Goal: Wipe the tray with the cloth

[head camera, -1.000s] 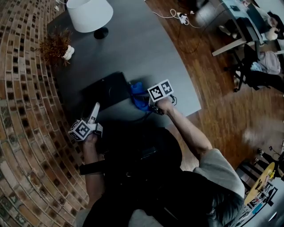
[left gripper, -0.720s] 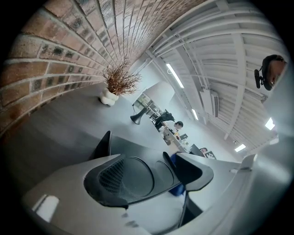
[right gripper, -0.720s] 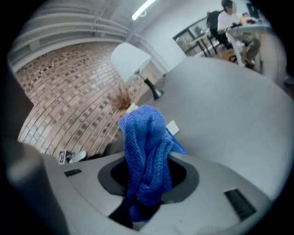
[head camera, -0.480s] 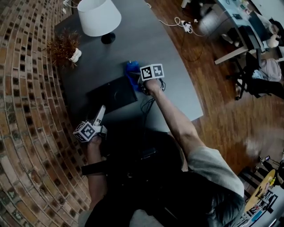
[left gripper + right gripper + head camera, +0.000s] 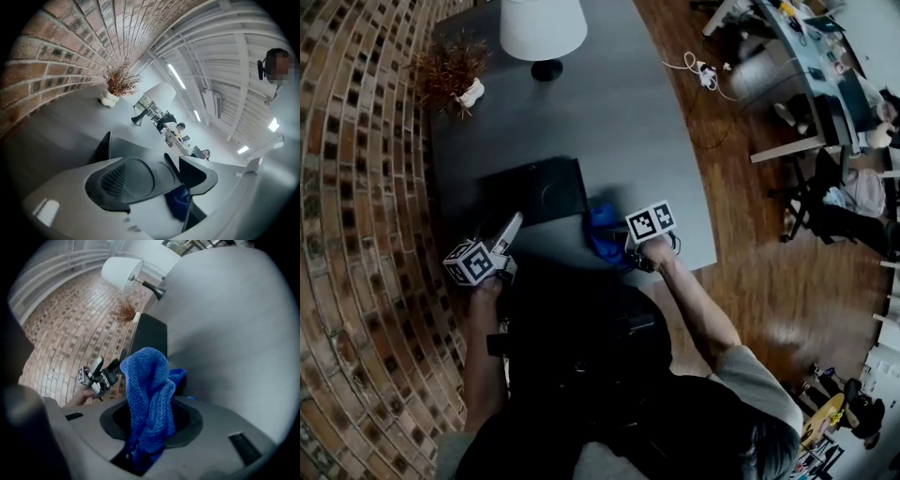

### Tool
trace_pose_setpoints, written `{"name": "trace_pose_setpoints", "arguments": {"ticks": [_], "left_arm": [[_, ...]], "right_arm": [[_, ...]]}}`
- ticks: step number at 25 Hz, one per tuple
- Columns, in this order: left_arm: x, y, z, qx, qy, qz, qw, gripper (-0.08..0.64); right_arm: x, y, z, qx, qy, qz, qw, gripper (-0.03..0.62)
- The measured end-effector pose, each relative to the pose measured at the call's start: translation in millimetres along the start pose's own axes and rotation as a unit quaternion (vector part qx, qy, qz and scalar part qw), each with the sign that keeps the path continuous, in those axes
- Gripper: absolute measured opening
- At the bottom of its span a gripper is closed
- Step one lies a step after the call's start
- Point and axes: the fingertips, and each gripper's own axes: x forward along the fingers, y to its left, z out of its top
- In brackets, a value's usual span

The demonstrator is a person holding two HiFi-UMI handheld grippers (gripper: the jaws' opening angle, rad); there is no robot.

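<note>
The black tray [image 5: 534, 192] lies flat on the grey table [image 5: 609, 112]. My left gripper [image 5: 511, 225] is at the tray's near left corner, with its jaws standing wide. In the left gripper view the tray [image 5: 136, 173] runs between the two pads of that gripper [image 5: 159, 180], which lie against it. My right gripper [image 5: 623, 242] is shut on the blue cloth [image 5: 602, 232], just off the tray's near right corner. In the right gripper view the cloth [image 5: 150, 394] bunches up out of that gripper [image 5: 145, 437]. Beyond it are the tray [image 5: 150, 336] and the left gripper [image 5: 101, 373].
A white lamp [image 5: 542, 28] and a dried plant in a white pot [image 5: 450, 70] stand at the table's far end. A brick wall [image 5: 356, 234] runs along the left. The table's right edge drops to a wooden floor [image 5: 750, 216] with cables and desks.
My right gripper carried the cloth away along the tray's right side, then back toward me to the tray's near right corner. The left gripper has stayed at the tray.
</note>
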Motion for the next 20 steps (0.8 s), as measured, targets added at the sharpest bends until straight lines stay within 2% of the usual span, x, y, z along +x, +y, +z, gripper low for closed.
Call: {"name": "trace_pose_setpoints", "arguments": {"ticks": [1,3,5,7,8,10,11,12,13,15,17,20], "left_arm": [[-5.0,-5.8,-0.6,-0.003,-0.005,-0.004,1.0,0.342],[-21.5,-21.2,-3.8,-0.019,-0.017,-0.013,0.9996,0.342],[-35.1,-33.3,-19.7,-0.07,-0.016,-0.027,0.997,0.338],[-33.2,-37.0,-48.0,-0.151,0.003,-0.047,0.9874,0.324],[-27.8,-34.7,-59.7,-0.193,0.007,-0.055,0.9796,0.324],[-18.2,-20.5,-69.7,-0.263,-0.011,-0.041,0.9638,0.324],[-15.0,-13.6,-69.1,-0.286,-0.028,-0.031,0.9572,0.324],[-11.6,-9.4,-65.4,-0.294,-0.044,-0.029,0.9542,0.324],[-8.5,-7.0,-61.0,-0.29,-0.055,-0.031,0.9551,0.327],[-6.9,-1.7,-55.3,-0.276,-0.061,-0.026,0.959,0.345],[-8.4,11.8,-45.5,-0.261,-0.065,-0.011,0.9631,0.345],[0.3,36.0,-15.2,-0.237,-0.07,0.006,0.969,0.356]], "right_arm": [[-7.8,-2.5,3.2,-0.021,0.003,-0.022,1.0,0.129],[-29.8,-4.2,49.7,-0.074,-0.046,-0.076,0.993,0.129],[-47.0,7.1,123.9,-0.148,-0.117,-0.125,0.974,0.129],[-42.5,25.0,192.2,-0.232,-0.141,-0.154,0.95,0.13],[-30.0,31.7,217.6,-0.271,-0.128,-0.162,0.94,0.13],[8.2,34.2,244.5,-0.334,-0.056,-0.173,0.925,0.13],[28.5,30.5,245.8,-0.353,-0.007,-0.175,0.919,0.13],[46.0,25.0,240.9,-0.362,0.043,-0.172,0.915,0.13],[58.7,19.8,232.6,-0.36,0.085,-0.163,0.915,0.13],[68.8,14.9,215.9,-0.328,0.126,-0.135,0.927,0.13],[64.4,15.0,200.5,-0.28,0.124,-0.106,0.946,0.13],[49.5,18.9,160.4,-0.212,0.083,-0.075,0.971,0.129]]}}
